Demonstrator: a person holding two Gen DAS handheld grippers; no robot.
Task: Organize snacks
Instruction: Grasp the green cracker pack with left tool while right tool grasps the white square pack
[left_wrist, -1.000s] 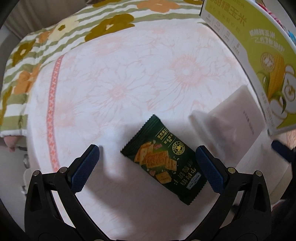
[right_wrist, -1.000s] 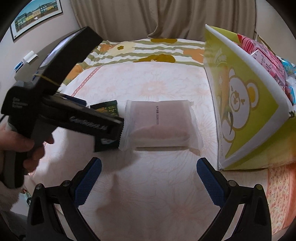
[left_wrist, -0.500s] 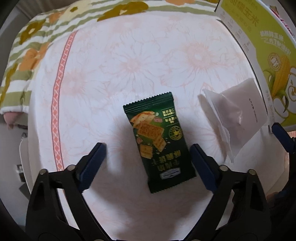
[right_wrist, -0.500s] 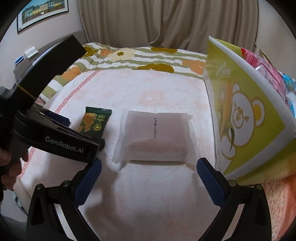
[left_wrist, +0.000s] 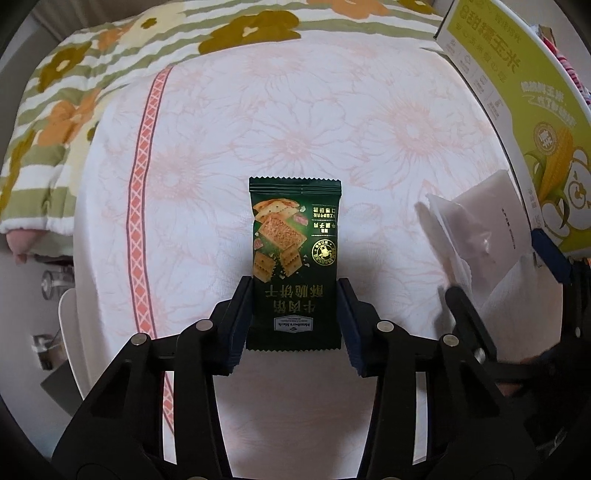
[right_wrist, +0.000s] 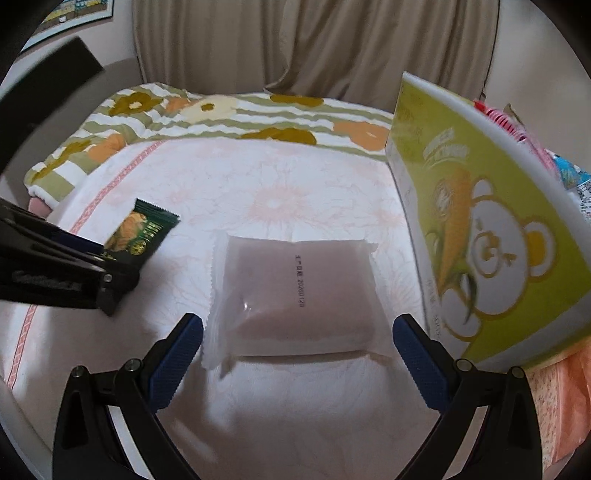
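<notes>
Left tongs (left_wrist: 293, 317) pointing steeply down — pads clamped shut on green cracker packet (left_wrist: 293, 258). Right tongs (right_wrist: 295, 354) tilted down — pads spread wide.

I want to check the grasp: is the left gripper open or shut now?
Shut. In the left wrist view the left gripper presses its pads against both side edges of the green packet.

Glossy foil cracker packet (left_wrist: 293, 258), frosted plastic pouch (right_wrist: 295, 291), matt printed cotton sheet (left_wrist: 229, 147)

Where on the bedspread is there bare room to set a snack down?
Free: the floral bedspread between the green cracker packet and the striped quilt. Crowded: beside the yellow corn box, where the translucent pouch lies.
</notes>
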